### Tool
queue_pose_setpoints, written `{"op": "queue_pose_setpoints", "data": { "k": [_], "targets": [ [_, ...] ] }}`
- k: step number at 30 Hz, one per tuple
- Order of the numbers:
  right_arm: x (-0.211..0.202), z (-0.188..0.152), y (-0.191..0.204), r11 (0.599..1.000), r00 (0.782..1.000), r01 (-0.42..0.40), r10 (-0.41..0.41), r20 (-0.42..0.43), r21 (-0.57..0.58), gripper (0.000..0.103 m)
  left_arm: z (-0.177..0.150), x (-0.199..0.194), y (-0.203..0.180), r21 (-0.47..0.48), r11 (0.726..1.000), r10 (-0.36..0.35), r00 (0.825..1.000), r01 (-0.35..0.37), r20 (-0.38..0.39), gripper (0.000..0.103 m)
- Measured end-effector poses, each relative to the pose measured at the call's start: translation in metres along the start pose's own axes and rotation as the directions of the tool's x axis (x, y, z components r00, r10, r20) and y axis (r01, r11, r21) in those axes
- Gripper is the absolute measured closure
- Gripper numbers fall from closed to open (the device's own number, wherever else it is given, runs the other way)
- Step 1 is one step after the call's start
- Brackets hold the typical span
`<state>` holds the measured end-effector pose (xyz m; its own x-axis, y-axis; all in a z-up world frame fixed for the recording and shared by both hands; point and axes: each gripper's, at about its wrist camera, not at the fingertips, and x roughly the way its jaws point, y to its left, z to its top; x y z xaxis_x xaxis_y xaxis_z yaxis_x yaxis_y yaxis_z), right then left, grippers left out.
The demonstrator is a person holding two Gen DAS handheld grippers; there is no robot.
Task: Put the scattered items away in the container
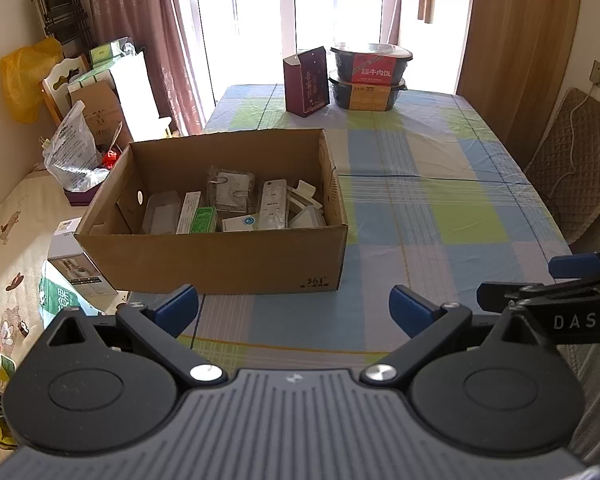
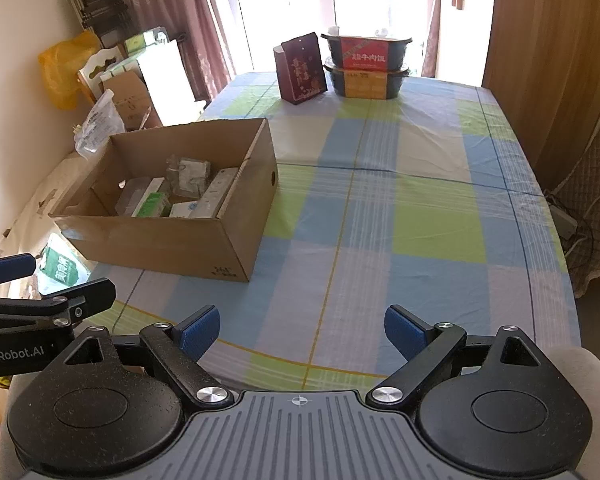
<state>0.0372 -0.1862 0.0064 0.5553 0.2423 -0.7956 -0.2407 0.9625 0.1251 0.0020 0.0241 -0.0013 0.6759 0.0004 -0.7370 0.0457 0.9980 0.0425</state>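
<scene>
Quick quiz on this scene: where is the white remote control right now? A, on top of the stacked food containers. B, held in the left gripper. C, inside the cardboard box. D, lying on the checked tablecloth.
C: the white remote control lies inside the cardboard box among small packages, while the left gripper and right gripper are both open and hold nothing.

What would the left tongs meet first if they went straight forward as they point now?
Most likely the near wall of the cardboard box, just ahead of the open left tongs; only tablecloth lies between. Depth is uncertain.
</scene>
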Motion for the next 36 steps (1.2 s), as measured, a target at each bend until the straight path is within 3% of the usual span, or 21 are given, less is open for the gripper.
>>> {"op": "queue_pose_setpoints", "data": {
  "k": [22, 36],
  "targets": [
    [0.025, 0.009, 0.018, 0.998, 0.999, 0.036, -0.038, -0.034, -0.043, 0.008, 0.004, 0.027, 0.028, -0.041, 0.999, 0.007, 1.000, -0.008, -0.025, 0.003],
    [0.023, 0.014, 0.014, 0.995, 0.994, 0.103, -0.103, -0.043, 0.006, 0.008, 0.025, 0.049, 0.021, 0.052, 0.998, -0.041, 0.997, 0.044, -0.064, 0.003]
  ]
}}
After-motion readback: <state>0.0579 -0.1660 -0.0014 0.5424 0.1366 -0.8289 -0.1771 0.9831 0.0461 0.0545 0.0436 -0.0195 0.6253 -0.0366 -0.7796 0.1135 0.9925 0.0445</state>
